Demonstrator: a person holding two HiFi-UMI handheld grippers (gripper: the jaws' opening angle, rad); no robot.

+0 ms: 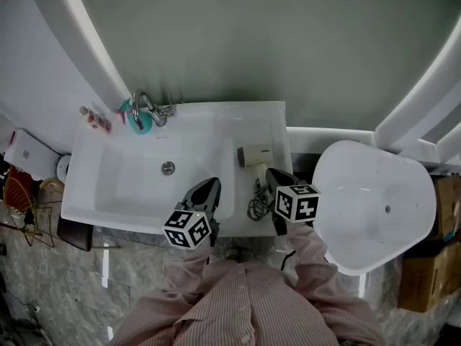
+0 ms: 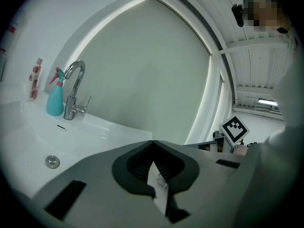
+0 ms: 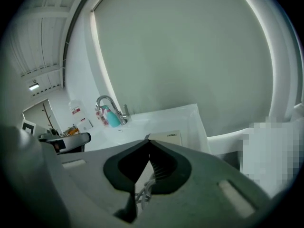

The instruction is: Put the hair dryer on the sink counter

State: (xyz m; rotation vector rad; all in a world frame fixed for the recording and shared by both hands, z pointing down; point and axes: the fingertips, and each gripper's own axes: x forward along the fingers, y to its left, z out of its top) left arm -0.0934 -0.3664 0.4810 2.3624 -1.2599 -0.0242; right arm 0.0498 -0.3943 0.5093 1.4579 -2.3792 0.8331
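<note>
Bathroom w/ a pale grey-green wall and white arched frames.

Head view: one white sink counter (image 1: 277, 125) w/ one basin, one drain (image 1: 168, 167), one faucet (image 1: 146, 107) and one teal spray bottle (image 1: 138, 121) at the back left corner. One hair dryer (image 1: 254, 155) lies on the flat right part of the counter, near the right edge. Its cord (image 1: 258, 206) is coiled just in front of it, near the front edge. There are two grippers: L gripper (image 1: 211, 184) is over the basin's front right, R gripper (image 1: 271, 172) is over the cord. One white oval tub (image 1: 338, 186) stands beside the counter at right, w/ a narrow gap between. Open room: the basin floor and the counter strip behind the dryer.

Left gripper view: the jaws are clenched, tips touching, nothing in them. Faucet, bottle and drain are at far left.

Right gripper view: the jaws are clenched together, grasping nothing. The dryer lies beyond the tips, and the cord shows through the opening below them.
</note>
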